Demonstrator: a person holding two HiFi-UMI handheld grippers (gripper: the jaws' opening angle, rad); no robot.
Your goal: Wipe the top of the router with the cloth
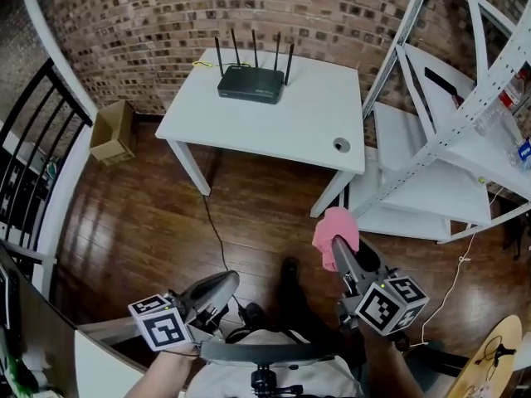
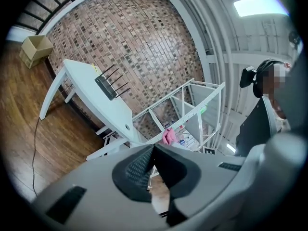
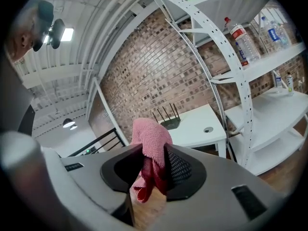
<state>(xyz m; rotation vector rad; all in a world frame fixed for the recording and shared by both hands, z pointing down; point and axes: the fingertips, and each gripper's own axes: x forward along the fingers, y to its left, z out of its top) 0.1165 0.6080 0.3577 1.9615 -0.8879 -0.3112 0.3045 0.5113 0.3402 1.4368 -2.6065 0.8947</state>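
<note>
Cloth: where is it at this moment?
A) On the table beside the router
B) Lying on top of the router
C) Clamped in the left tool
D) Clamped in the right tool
D: the right gripper view shows the pink cloth pinched between the jaws of the right tool, while the router stands bare on the table, far from both tools.

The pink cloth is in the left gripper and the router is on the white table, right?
Not quite. The pink cloth is pinched in the right gripper, as the right gripper view shows; the left gripper holds nothing. The router is on the white table.
</note>
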